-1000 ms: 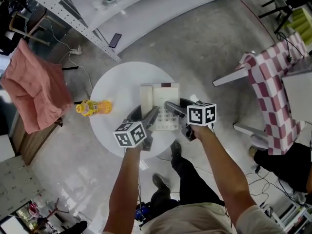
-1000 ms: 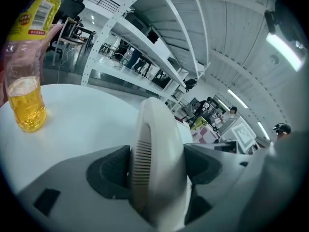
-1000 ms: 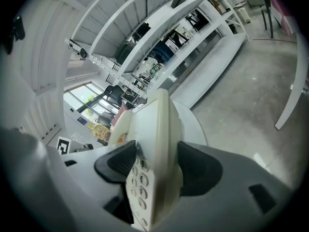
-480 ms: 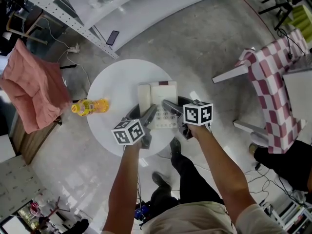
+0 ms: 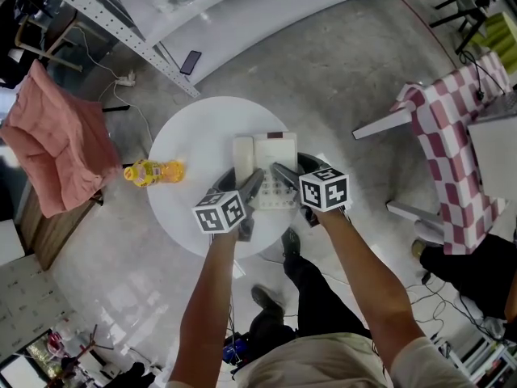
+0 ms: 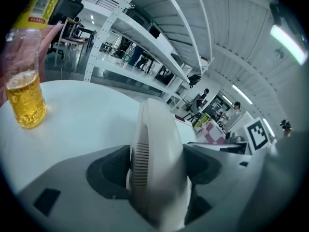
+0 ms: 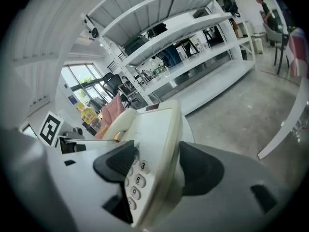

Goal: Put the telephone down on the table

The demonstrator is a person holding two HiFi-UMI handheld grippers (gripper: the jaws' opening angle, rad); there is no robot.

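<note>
A cream desk telephone (image 5: 276,153) sits at the near right of the round white table (image 5: 194,136), with its handset (image 5: 243,158) along its left side. My left gripper (image 5: 252,186) is shut on the near end of the handset (image 6: 157,144), with both dark pads against its sides. My right gripper (image 5: 283,176) has the telephone base (image 7: 154,134) between its jaws, which are opening. One pad lies over the keypad and the other stands beside the rim. In the right gripper view the base looks tilted.
A bottle of yellow drink (image 5: 153,170) stands at the table's left edge. A pink cloth over a chair (image 5: 56,144) is further left and a checked chair (image 5: 452,152) to the right. White shelving (image 5: 202,23) with a mobile phone (image 5: 191,63) runs behind.
The right gripper has rolled a little about its own line. Both grippers stay at the telephone's near end, and the telephone has hardly shifted on the table.
</note>
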